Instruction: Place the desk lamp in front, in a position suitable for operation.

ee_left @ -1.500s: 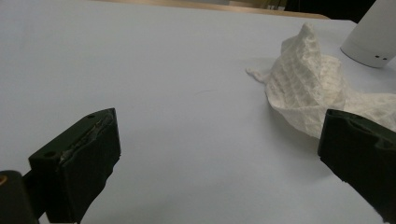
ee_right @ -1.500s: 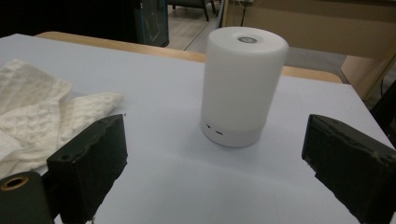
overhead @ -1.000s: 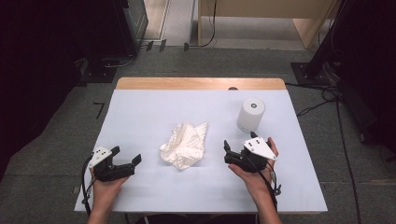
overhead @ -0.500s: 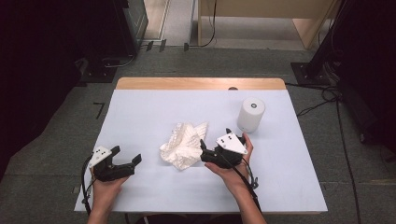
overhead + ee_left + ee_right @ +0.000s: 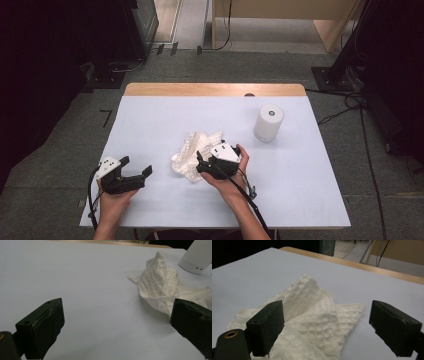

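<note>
A crumpled white waffle-weave cloth point(image 5: 191, 154) lies in the middle of the white table point(image 5: 150, 115). My right gripper point(image 5: 200, 164) is at the cloth's right edge and points left at it. Its jaws have just been closing a little but still stand wide apart. In the right gripper view the cloth point(image 5: 312, 315) lies low between the jaws of that gripper point(image 5: 328, 315), and the pads do not press on it. My left gripper point(image 5: 136, 166) rests near the front left, open, short of the cloth point(image 5: 162, 287); nothing is between the jaws of this gripper point(image 5: 117, 325).
A white cylinder point(image 5: 268, 123) stands upright at the back right of the table, also seen in the left gripper view as the cylinder point(image 5: 197, 257). A wooden strip point(image 5: 215, 89) runs along the far edge. Cables and dark equipment lie on the floor beyond.
My right hand has moved left from beside the cylinder to the cloth's right edge. The left hand and the cloth have stayed put.
</note>
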Action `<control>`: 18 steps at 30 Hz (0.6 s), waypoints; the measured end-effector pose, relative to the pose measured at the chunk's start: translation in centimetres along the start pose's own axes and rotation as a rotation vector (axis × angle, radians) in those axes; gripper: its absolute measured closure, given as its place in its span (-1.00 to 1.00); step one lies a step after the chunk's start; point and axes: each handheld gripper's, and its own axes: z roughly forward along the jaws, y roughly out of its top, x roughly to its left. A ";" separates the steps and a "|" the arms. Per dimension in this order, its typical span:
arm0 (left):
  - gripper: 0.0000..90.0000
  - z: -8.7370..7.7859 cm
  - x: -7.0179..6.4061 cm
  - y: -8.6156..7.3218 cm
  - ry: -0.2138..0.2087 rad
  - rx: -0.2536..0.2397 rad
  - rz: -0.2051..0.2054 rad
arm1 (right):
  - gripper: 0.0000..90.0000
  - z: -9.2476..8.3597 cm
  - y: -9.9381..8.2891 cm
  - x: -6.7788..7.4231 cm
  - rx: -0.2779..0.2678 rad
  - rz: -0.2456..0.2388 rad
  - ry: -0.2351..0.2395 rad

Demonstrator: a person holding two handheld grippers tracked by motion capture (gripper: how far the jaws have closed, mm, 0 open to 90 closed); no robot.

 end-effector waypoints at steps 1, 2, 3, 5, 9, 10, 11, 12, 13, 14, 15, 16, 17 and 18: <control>-1.00 0.0 0.0 0.0 0.000 0.001 0.000 | -0.72 0.6 -0.4 0.4 0.026 -0.008 0.006; -1.00 0.0 0.0 0.0 -0.001 0.004 0.002 | -0.72 0.6 -0.4 0.4 0.026 -0.008 0.006; -1.00 0.0 0.0 0.0 -0.001 0.006 0.004 | -0.72 0.9 -0.6 0.6 0.039 -0.013 0.005; -1.00 0.1 -0.1 0.0 -0.003 0.006 0.005 | -0.73 1.7 -1.0 0.9 0.067 -0.012 0.017; -1.00 0.3 -0.3 -0.1 -0.005 0.015 0.013 | -0.81 3.7 -1.9 1.4 0.178 0.010 0.064; -1.00 0.3 -0.3 -0.1 -0.006 0.016 0.015 | -0.81 3.7 -1.9 1.4 0.178 0.010 0.064; -1.00 0.3 -0.3 -0.1 -0.007 0.016 0.015 | -0.82 4.1 -2.0 1.5 0.201 0.008 0.062; -1.00 0.3 -0.3 -0.1 -0.008 0.017 0.016 | -0.83 4.2 -2.0 1.5 0.212 0.002 0.053; -1.00 0.3 -0.3 -0.1 -0.009 0.017 0.016 | -0.83 4.5 -1.9 1.4 0.248 0.007 0.045; -1.00 0.3 -0.3 -0.1 -0.011 0.019 0.016 | -0.83 4.5 -1.9 1.4 0.248 0.007 0.045; -1.00 0.3 -0.3 -0.1 -0.012 0.022 0.018 | -0.82 4.8 -1.9 1.4 0.279 0.011 0.054; -1.00 0.4 -0.3 -0.1 -0.015 0.024 0.021 | -0.79 5.1 -1.9 1.3 0.313 0.011 0.068; -1.00 0.4 -0.4 -0.1 -0.018 0.025 0.021 | -0.79 5.1 -1.9 1.3 0.313 0.011 0.068; -1.00 0.4 -0.5 -0.1 -0.018 0.025 0.020 | -0.73 5.2 -1.8 1.3 0.324 0.012 0.077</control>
